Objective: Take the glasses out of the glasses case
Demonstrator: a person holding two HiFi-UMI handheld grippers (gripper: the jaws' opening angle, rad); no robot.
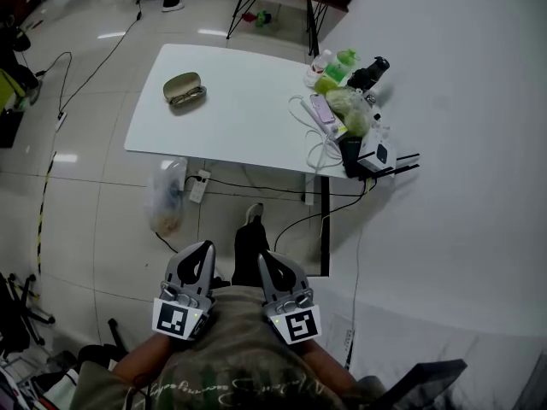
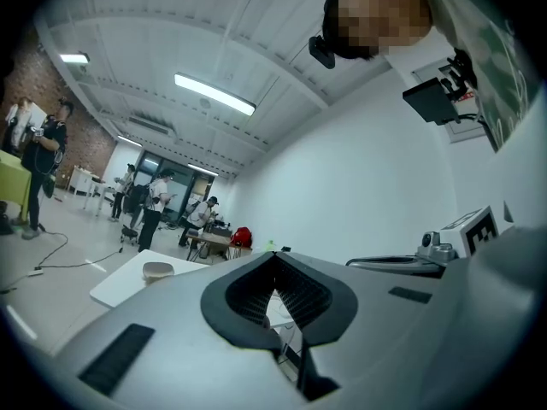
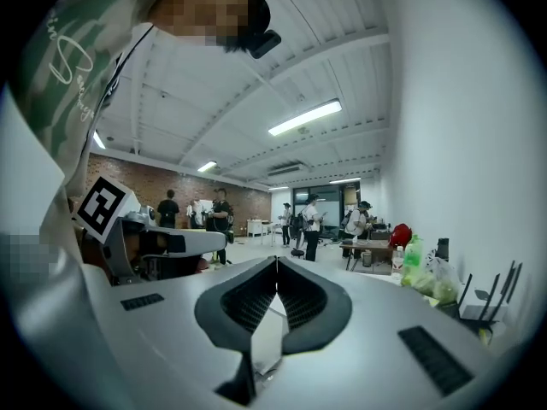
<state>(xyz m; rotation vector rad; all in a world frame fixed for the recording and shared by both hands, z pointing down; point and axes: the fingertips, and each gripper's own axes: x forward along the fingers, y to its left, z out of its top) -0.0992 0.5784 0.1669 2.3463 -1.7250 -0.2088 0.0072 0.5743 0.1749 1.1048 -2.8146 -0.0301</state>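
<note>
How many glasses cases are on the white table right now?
1. The glasses case lies by itself on the left part of the white table in the head view. The clutter at the table's right end could hide another.

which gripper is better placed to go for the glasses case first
Left, probably. Both grippers are shut and empty, short of the table, but the glasses case lies on its left part, ahead of the left gripper; the right gripper sits further across.
</note>
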